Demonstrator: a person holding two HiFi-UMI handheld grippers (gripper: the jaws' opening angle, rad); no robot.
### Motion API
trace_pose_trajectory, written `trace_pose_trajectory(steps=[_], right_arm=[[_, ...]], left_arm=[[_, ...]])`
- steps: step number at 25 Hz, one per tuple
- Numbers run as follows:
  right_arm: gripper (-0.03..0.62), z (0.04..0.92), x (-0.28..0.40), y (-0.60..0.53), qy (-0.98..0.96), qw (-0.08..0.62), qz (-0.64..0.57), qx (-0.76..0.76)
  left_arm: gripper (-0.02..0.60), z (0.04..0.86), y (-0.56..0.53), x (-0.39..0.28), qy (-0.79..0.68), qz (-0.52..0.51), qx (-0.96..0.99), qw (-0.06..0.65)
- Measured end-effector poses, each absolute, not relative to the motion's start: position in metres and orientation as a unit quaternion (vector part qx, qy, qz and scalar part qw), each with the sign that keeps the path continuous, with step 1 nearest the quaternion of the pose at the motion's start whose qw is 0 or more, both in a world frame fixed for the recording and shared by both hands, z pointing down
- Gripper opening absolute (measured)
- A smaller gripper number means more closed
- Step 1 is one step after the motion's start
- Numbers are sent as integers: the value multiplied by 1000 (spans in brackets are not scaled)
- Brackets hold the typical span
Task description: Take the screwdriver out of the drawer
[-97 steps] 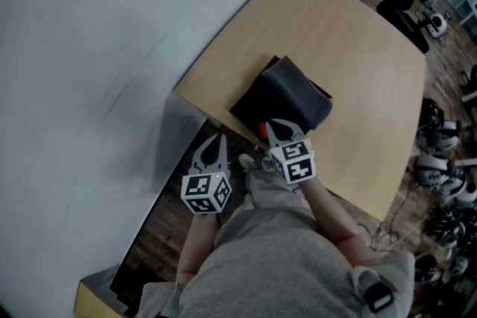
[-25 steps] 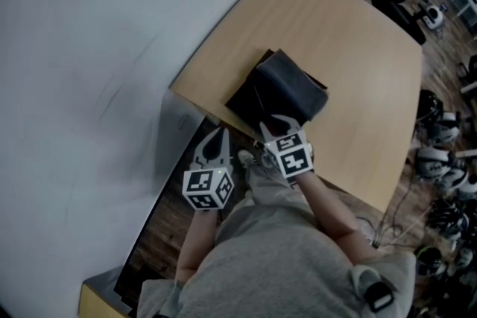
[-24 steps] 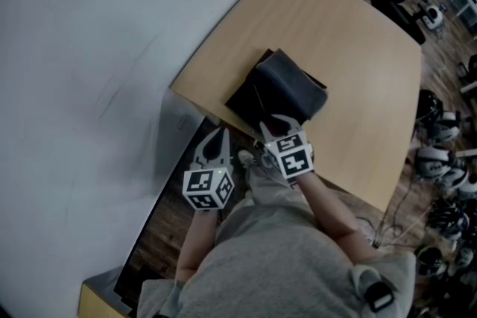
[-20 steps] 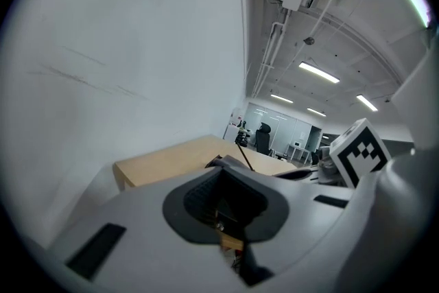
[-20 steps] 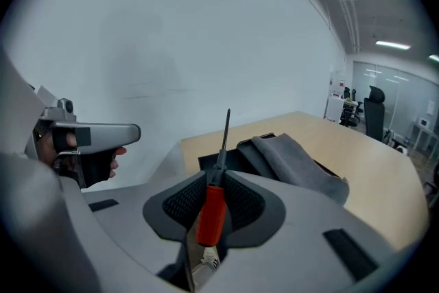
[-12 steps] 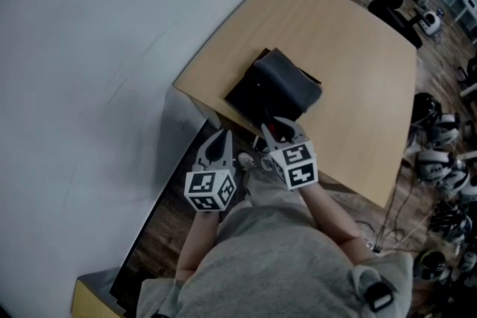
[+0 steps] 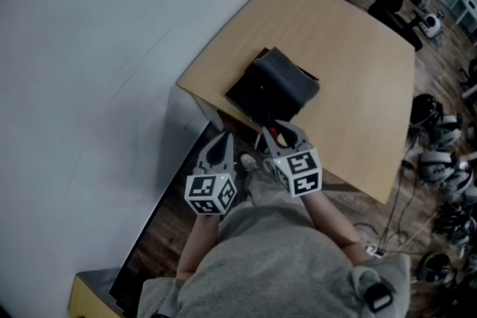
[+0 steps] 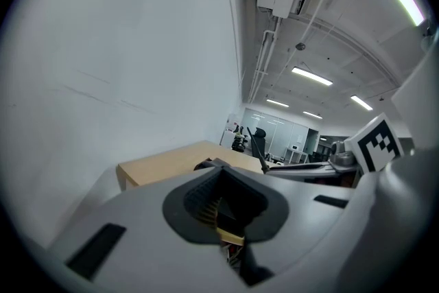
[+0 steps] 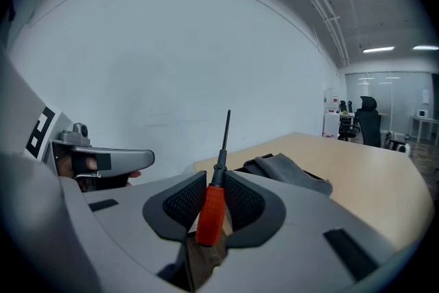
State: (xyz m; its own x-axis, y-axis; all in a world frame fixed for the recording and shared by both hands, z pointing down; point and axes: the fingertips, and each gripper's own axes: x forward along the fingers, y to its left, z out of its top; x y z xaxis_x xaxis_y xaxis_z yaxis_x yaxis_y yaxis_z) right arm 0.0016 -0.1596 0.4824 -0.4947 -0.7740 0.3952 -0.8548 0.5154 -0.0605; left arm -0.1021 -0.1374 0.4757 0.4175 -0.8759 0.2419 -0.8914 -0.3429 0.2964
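Screwdriver [image 9: 211, 211] between right gripper's [image 9: 214, 183] jaws

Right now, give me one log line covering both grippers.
right gripper: shut on screwdriver | left gripper: shut, empty | dark cloth: on table

The left tongs [image 7: 221, 139] are held with the jaws closed together and nothing between them. Just beside them, the right tongs [image 7: 283, 132] are clamped on the red handle of a screwdriver [image 9: 211, 211]. Both forearms are extended forward from the torso.
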Motion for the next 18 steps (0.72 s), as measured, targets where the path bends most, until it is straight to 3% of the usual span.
trace_pose_trajectory(steps=[18], right_arm=[[84,478,9,-152,-853,166,106,483]], left_arm=[[0,473,-134,-101,-541,8,817,198]])
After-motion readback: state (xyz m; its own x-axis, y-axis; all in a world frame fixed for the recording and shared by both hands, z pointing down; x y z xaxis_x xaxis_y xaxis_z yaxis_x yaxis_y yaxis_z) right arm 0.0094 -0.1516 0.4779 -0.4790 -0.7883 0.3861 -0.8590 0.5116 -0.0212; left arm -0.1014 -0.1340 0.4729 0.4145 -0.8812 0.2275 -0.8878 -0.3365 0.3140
